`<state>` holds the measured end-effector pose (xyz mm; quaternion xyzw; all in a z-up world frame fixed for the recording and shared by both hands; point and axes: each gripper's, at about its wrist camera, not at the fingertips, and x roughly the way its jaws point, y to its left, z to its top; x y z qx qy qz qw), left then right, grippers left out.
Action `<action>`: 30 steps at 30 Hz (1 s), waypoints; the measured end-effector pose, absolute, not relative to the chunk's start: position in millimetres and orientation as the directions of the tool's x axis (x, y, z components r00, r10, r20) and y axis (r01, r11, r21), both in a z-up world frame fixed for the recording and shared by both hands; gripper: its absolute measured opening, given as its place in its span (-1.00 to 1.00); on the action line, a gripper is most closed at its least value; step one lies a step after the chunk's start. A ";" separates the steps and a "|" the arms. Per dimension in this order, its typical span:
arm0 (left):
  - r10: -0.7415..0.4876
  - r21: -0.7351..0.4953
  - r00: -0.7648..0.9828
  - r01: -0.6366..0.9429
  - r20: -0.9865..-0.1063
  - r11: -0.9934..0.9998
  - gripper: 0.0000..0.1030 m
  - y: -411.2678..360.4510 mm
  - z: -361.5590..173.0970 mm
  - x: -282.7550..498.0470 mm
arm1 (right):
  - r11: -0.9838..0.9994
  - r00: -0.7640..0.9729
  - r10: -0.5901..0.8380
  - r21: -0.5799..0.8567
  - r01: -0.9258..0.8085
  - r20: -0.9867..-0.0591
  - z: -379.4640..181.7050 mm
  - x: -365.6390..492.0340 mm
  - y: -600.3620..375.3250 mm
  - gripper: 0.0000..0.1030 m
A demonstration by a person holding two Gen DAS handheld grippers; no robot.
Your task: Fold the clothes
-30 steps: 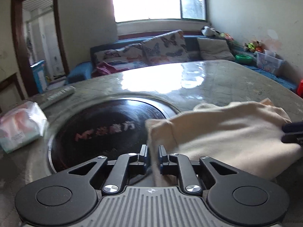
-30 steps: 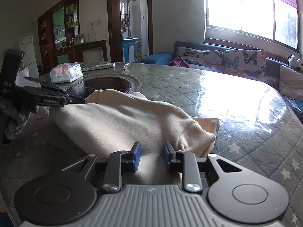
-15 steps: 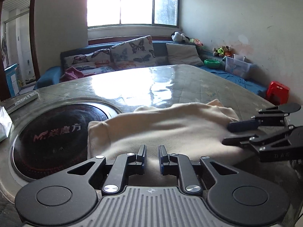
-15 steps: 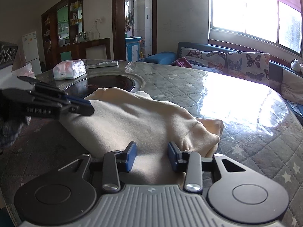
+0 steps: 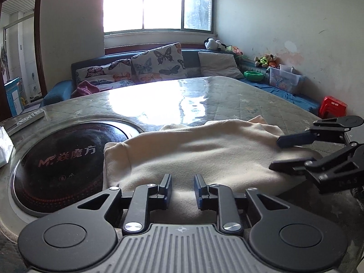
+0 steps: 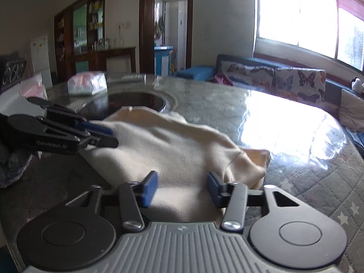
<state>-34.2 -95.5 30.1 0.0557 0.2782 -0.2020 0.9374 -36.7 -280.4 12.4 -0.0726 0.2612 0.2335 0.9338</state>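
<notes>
A cream garment (image 5: 204,152) was spread on the round table (image 5: 238,100), beside its black inset hob (image 5: 59,159); a tissue pack (image 6: 87,84) and remote (image 5: 29,119) were laid farther off.

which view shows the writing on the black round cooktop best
The left wrist view: the black round glass cooktop faces the camera, its red lettering sharp. In the right wrist view it is distant, blurred, partly behind the cream garment.

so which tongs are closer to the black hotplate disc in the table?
Left. The left tongs sit over the cream garment's end that overlaps the hotplate disc; the right tongs are at the garment's far end, away from it.
</notes>
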 end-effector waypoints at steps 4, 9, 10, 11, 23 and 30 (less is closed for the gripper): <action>-0.372 -0.008 0.769 0.431 -0.520 0.902 -0.44 -106.1 40.7 -39.8 | 0.892 0.789 0.357 -0.068 -0.447 -0.500 19.3 -46.4 -276.6 0.65; -0.390 -0.007 0.758 0.454 -0.522 0.891 -0.44 -125.1 34.8 -46.7 | 0.912 0.806 0.306 -0.086 -0.400 -0.506 21.6 -53.0 -275.1 0.83; -0.391 -0.004 0.754 0.458 -0.528 0.889 -0.44 -127.7 31.9 -48.1 | 0.917 0.809 0.296 -0.086 -0.390 -0.509 19.9 -54.0 -275.5 0.86; -0.392 -0.001 0.749 0.463 -0.535 0.886 -0.44 -129.8 29.1 -49.3 | 0.919 0.808 0.292 -0.085 -0.386 -0.511 18.9 -54.3 -275.7 0.94; -0.375 0.028 0.752 0.463 -0.543 0.886 -0.32 -133.5 20.8 -50.5 | 0.936 0.796 0.235 -0.091 -0.341 -0.558 7.2 -51.0 -280.0 1.00; -0.372 0.029 0.754 0.459 -0.542 0.888 -0.31 -133.5 20.0 -50.8 | 0.951 0.801 0.191 -0.095 -0.294 -0.567 10.7 -46.1 -282.8 1.00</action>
